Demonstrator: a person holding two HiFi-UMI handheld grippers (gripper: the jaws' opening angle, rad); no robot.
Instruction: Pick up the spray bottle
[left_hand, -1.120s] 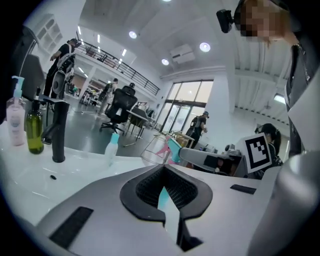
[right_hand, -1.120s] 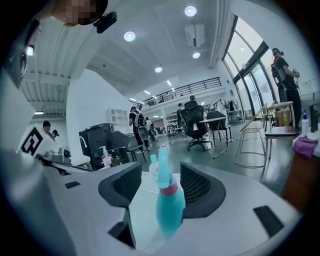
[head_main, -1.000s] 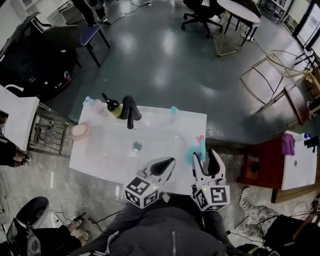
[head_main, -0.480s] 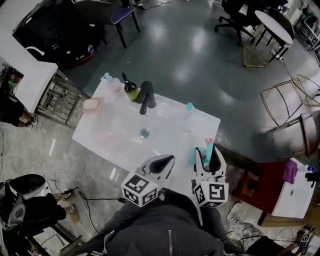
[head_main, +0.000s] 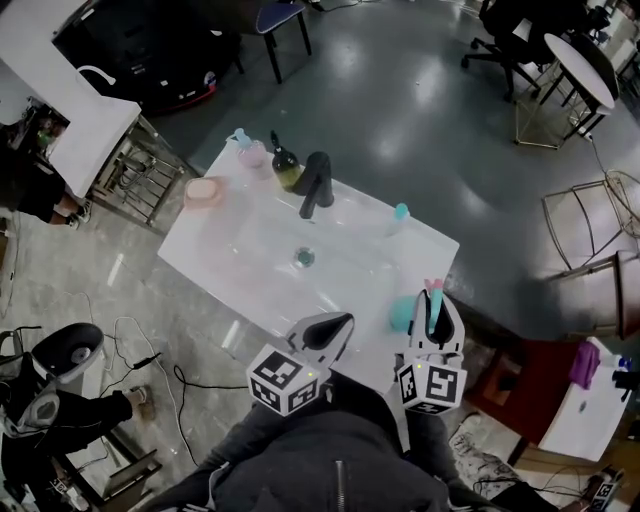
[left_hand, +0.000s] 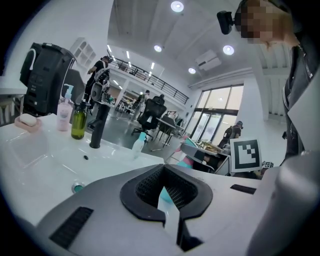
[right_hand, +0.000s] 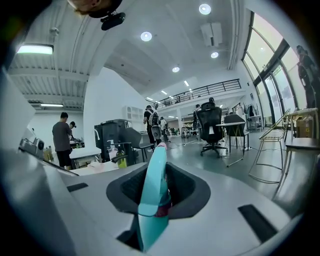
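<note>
Upright spray bottle (head_main: 431, 302), at washbasin's (head_main: 230, 270) near right corner, is pinched in right gripper's (head_main: 433, 312) just-closed jaws; left gripper (head_main: 336, 326) is pressed together.

One spray bottle (head_main: 403, 313), one green bottle (head_main: 286, 170), one pink pump bottle (head_main: 250, 152), one teal-capped bottle (head_main: 398, 218), one faucet (head_main: 316, 183), one soap dish (head_main: 203, 192).

Bright, even indoor light from round ceiling lamps (right_hand: 204, 8) and tall windows (right_hand: 280, 65). The grey floor (head_main: 400, 110) carries broad soft glare, and the white counter (head_main: 250, 270) is nearly washed out. Both gripper views bulge strongly, with dark corners. My left gripper (left_hand: 163, 170) and the spray bottle (right_hand: 152, 195) blur near the lens.
</note>
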